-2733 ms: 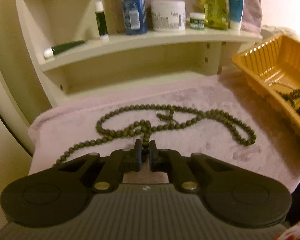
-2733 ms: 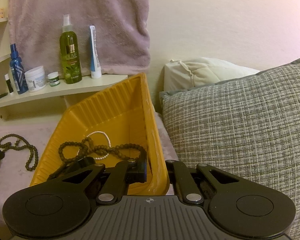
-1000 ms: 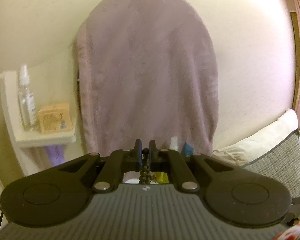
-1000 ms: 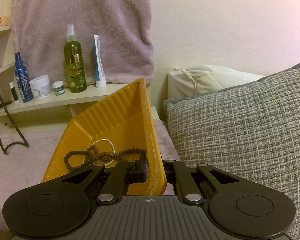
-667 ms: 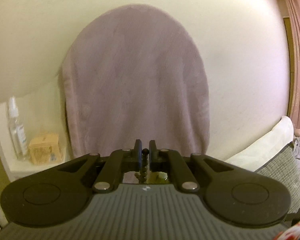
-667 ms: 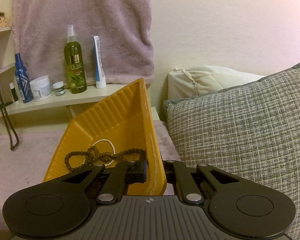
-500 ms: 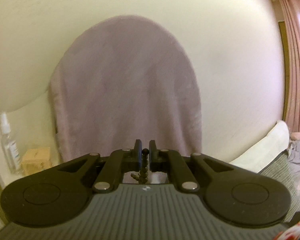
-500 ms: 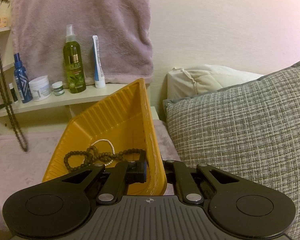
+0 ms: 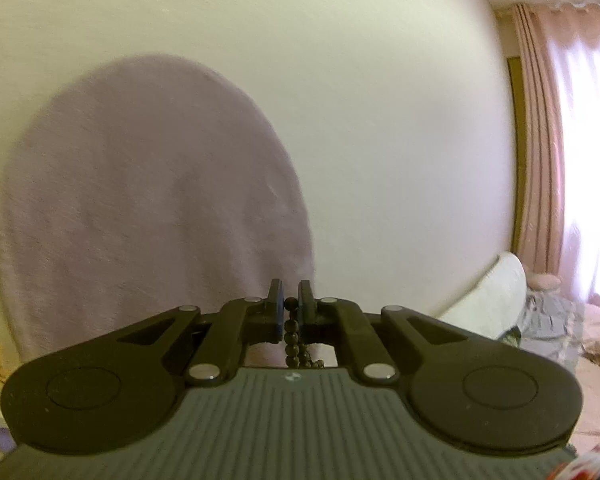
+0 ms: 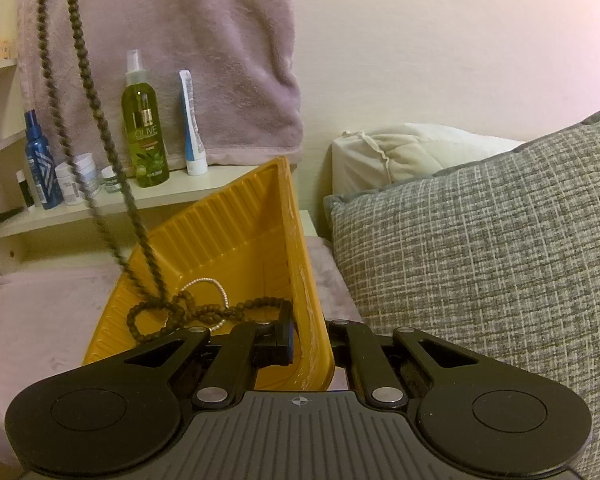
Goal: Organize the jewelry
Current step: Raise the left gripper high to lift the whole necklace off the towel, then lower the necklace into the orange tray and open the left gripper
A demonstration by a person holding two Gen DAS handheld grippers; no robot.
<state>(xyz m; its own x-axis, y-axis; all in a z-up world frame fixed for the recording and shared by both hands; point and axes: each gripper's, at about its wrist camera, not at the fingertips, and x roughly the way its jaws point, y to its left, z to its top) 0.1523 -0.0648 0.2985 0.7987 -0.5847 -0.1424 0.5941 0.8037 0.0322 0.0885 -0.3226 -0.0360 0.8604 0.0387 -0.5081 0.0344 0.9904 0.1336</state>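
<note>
1. Grey woven cushion [image 10: 480,240]: fills the right side of the right wrist view, just beside the tray; a cream pillow [image 10: 400,152] lies behind it.
2. Mauve towel [image 10: 188,48]: hangs on the wall above the shelf [image 10: 100,204]; in the left wrist view it occupies the left half of the field.
3. Yellow tray [image 10: 236,240]: tilted, one ribbed wall raised, its near rim clamped between the fingers of the right gripper [image 10: 310,340], which is clenched on that rim. It rests on a mauve cloth [image 10: 40,320].
4. Dark bead necklace [image 10: 84,80]: two strands run down from the upper left of the right wrist view, blurred lower down, to the tray floor, where more dark beads lie coiled; whether those coils are the same string cannot be told. A pale bead bracelet [image 10: 212,284] lies beside them.
5. Left gripper [image 9: 289,304]: clenched on the necklace; beads dangle below the pads.
6. Green spray bottle [image 10: 144,128], white tube [image 10: 192,132], blue bottle [image 10: 40,168]: upright on the shelf.
</note>
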